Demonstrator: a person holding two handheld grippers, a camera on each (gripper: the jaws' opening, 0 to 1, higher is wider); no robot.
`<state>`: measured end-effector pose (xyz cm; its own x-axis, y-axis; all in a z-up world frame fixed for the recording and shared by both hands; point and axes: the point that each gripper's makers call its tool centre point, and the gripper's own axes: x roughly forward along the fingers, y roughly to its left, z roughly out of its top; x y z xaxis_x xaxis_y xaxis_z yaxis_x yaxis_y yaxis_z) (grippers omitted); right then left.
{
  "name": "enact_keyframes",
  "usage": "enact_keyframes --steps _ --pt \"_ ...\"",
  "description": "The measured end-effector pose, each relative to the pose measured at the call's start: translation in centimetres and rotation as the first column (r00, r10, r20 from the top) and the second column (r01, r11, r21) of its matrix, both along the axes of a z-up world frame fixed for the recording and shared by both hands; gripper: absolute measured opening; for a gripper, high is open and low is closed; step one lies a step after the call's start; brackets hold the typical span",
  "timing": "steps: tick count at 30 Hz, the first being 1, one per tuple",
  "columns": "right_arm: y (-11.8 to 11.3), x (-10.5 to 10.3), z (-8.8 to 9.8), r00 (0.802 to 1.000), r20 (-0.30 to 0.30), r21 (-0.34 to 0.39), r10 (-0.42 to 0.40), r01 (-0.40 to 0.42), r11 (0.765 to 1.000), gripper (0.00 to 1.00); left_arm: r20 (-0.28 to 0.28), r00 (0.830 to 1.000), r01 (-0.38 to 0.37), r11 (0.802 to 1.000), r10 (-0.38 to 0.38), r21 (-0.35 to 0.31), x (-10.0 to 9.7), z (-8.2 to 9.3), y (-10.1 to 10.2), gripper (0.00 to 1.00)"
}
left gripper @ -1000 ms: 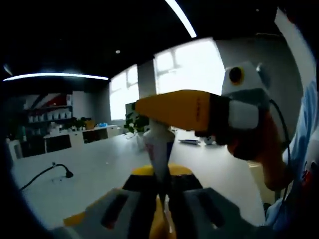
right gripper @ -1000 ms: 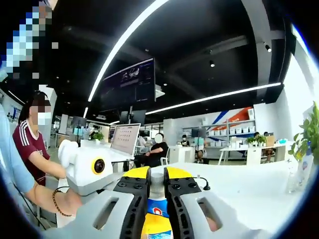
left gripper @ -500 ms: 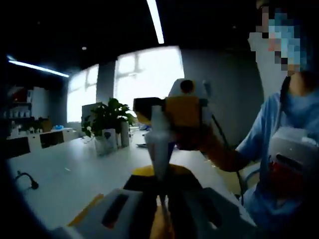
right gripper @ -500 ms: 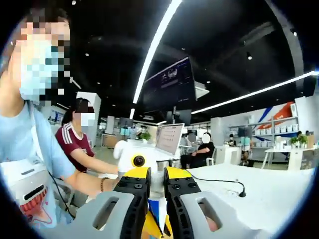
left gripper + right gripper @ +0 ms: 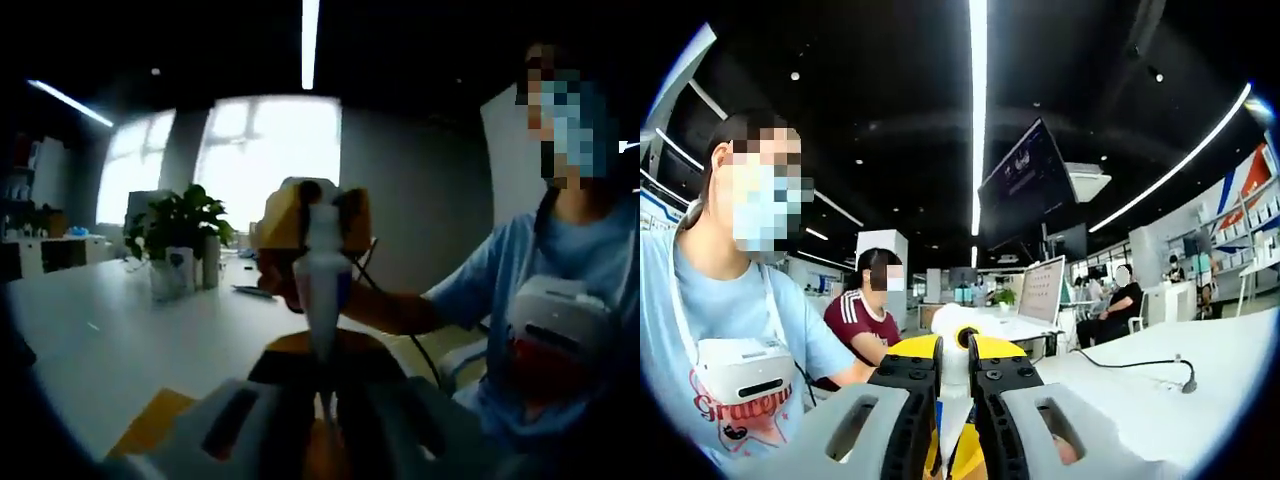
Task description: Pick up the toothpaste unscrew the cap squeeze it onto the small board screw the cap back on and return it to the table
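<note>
White table (image 5: 90, 340) extends ahead-left of the left gripper (image 5: 325, 400); a potted plant (image 5: 178, 225) stands on it, pot contents beyond the foliage not discernible. Seated person in blue (image 5: 725, 330) now faces the right gripper (image 5: 953, 385), whereas a second ago only an arm showed. Toothpaste tube (image 5: 322, 290) is held upright between both grippers: left gripper closed on its flat tail, right gripper clamped around its cap end. Long axis runs straight from one gripper to the other. Both views have swung since.
</note>
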<state>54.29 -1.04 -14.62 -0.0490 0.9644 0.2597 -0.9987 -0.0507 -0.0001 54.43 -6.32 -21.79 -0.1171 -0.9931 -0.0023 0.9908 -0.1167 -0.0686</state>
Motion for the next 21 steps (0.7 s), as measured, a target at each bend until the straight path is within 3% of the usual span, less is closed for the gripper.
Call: enact_keyframes --steps 6,9,12,16,18,21 --pt "0.0 0.1 0.2 1.000 0.000 0.014 -0.011 0.011 1.000 0.10 -0.007 1.000 -0.018 1.000 0.018 -0.013 0.1 0.1 0.1 0.04" --pt "0.1 1.0 0.4 0.995 0.017 0.004 -0.100 0.100 0.995 0.11 -0.017 0.996 -0.091 0.996 0.091 -0.006 0.9 0.3 0.1 0.04" --pt "0.0 1.8 0.4 0.977 0.033 -0.019 -0.211 0.212 0.977 0.12 0.003 0.985 -0.174 0.985 0.174 0.017 2.0 0.2 0.3 0.04" --pt "-0.6 3.1 0.5 0.922 0.034 -0.042 -0.386 0.387 0.921 0.38 0.049 0.959 -0.280 0.959 0.278 0.053 3.0 -0.6 0.6 0.04" --pt "-1.0 3.4 0.1 0.874 0.078 -0.075 -0.479 0.484 0.872 0.43 0.061 0.943 -0.331 0.942 0.328 0.056 3.2 -0.7 0.6 0.04" --pt "-1.1 2.9 0.2 0.802 0.120 -0.062 -0.585 0.594 0.802 0.45 0.032 0.915 -0.403 0.915 0.402 0.034 3.4 -0.2 0.9 0.04"
